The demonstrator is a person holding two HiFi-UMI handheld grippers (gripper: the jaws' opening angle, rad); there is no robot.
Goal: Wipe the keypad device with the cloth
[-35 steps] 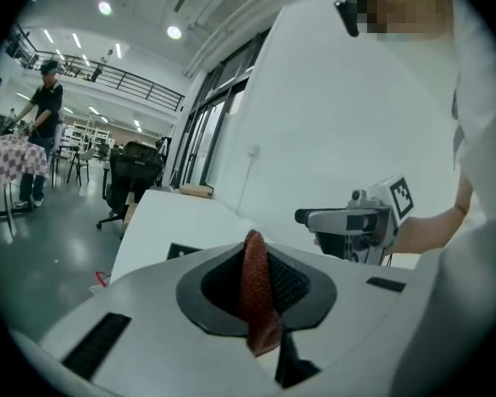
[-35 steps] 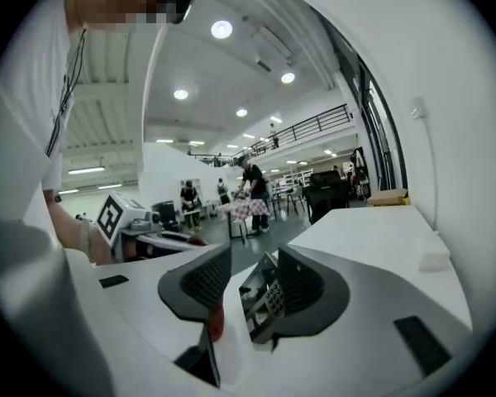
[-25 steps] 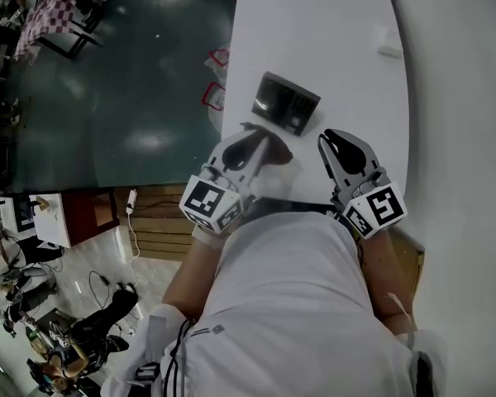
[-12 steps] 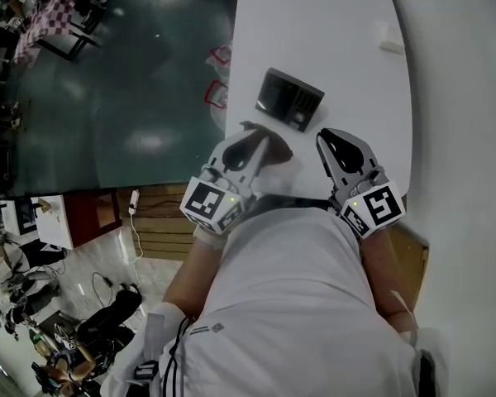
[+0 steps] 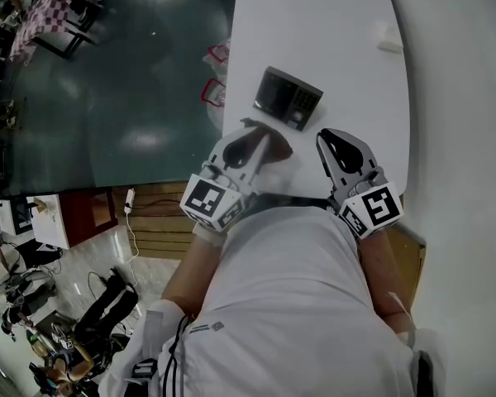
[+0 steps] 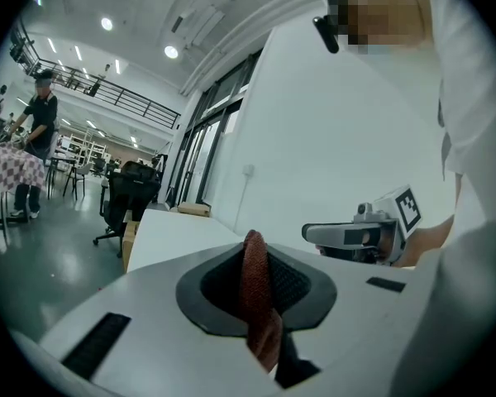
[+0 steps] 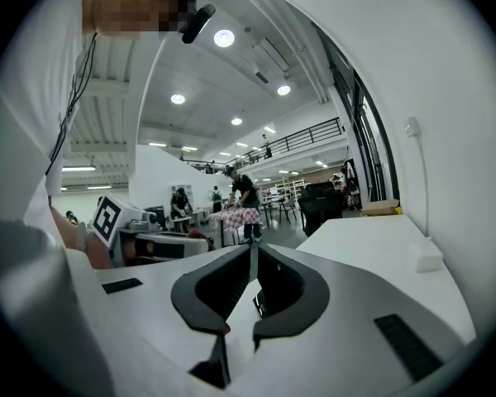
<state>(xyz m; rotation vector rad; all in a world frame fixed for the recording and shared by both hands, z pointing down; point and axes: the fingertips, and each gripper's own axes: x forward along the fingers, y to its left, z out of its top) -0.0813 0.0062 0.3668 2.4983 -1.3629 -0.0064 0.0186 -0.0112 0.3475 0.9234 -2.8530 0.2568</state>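
Little has shifted in the last second: both grippers stay at the table's (image 5: 314,23) near edge, the keypad device (image 5: 287,99) just beyond. The left gripper (image 5: 264,141) clamps the reddish cloth (image 6: 256,288). The right gripper (image 7: 252,259) is closed on nothing.

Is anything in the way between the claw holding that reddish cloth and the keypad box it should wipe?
Nothing visible. The left claw grips the cloth just short of the keypad device, with only bare white table between them. The right claw is off to one side, shut and empty.
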